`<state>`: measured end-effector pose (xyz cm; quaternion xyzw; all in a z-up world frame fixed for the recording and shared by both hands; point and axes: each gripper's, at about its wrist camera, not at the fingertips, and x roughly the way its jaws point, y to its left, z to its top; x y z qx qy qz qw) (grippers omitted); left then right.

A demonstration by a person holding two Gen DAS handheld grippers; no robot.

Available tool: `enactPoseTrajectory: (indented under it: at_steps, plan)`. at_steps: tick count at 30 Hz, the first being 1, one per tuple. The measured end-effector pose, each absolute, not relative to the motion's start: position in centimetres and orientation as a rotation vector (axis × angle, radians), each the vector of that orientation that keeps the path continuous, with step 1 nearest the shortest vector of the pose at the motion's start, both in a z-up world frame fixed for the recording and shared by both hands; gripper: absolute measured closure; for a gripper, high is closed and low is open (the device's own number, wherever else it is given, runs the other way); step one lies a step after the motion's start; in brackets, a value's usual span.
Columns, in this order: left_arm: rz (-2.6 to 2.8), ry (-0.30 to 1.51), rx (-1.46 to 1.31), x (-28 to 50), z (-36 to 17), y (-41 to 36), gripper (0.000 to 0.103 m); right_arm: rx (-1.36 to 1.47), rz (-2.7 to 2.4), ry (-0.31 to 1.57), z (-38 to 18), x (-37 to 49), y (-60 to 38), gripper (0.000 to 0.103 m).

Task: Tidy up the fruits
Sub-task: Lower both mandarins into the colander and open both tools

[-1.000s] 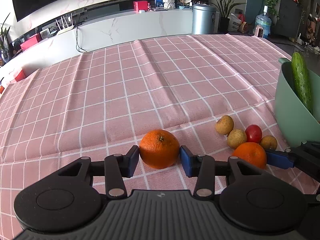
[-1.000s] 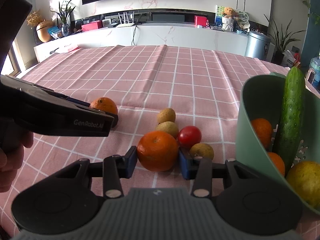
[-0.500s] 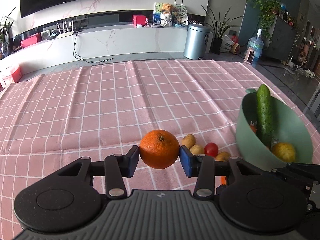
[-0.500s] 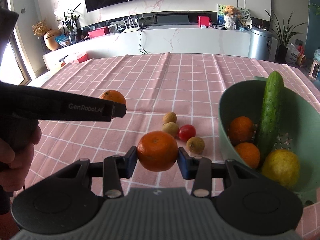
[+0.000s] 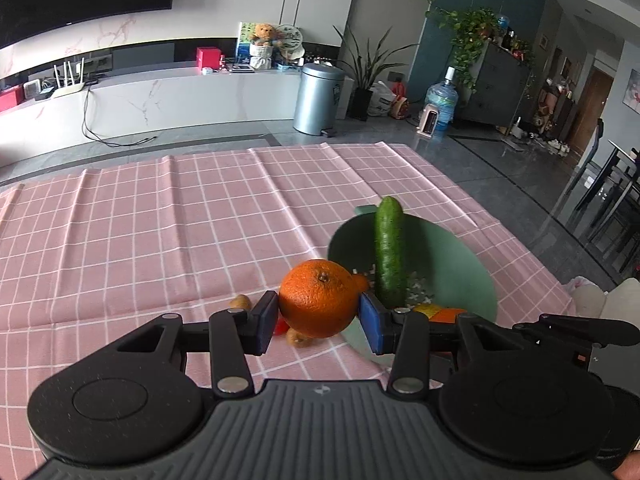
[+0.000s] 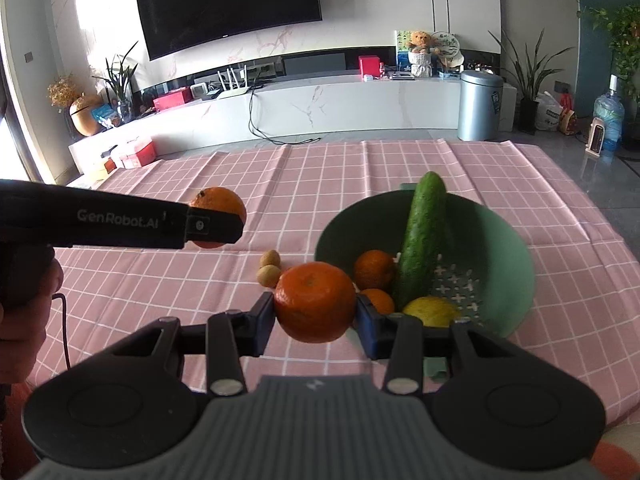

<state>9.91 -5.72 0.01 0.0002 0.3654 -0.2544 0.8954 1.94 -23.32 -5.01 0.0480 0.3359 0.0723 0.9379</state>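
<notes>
The left gripper is clenched on a round, dimpled orange, its blue pads pressing the fruit at 9 and 3 o'clock, and carries it in the air near the rim of the mint-green plastic colander bowl. The right gripper grips a second, slightly flatter orange with glossy peel the same way, hanging at about 9 o'clock of the same bowl. The bowl stands on the worktop's pink checked cloth, which lies in long soft creases. Inside it a long, dark, bumpy cucumber leans upright against the far rim, with 2 smaller oranges and a yellow fruit on the perforated floor. 2 small tan, rough-skinned round fruits lie on the cloth at 9 o'clock of the bowl. The likeliest trouble, I judge, is crowding: both grippers head for 1 opening, so they may knock together or clip the rim, and the light plastic bowl could slide or tip on the loose cloth. A fruit let go from too high could bounce off the hard wall or nudge the leaning cucumber over the edge. Round, smooth peel held at only 2 points may also roll out if the grip slackens early.
</notes>
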Motion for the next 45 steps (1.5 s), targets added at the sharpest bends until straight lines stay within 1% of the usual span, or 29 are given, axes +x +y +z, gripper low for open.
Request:
enactPoseTrajectory:
  at_steps: [4,10,19,24,35,45]
  plan:
    - [-0.577,0.769,0.019,10.1,0.0,-8.4,0.053,0.095,0.100,0.673,-4.3,1.4,-26.2,0.063]
    - [-0.672,0.840,-0.029,11.6,-1.0,-11.8,0.053,0.097,0.043,0.686,-4.3,1.8,-30.3,0.063]
    - [-0.745,0.963,-0.099,14.7,-3.5,-16.0,0.053,-0.040,0.120,0.743,-5.1,5.1,-33.4,0.063]
    - [-0.745,1.024,-0.068,16.2,-4.9,-18.0,0.053,-0.121,0.156,0.799,-6.3,7.2,-34.0,0.064]
    - [-0.725,1.144,-0.059,18.3,-6.6,-18.8,0.053,-0.221,0.236,0.866,-7.9,9.8,-34.5,0.063]
    - [-0.723,1.196,-0.110,19.4,-7.5,-18.6,0.052,-0.275,0.275,0.899,-8.1,10.3,-34.0,0.063]
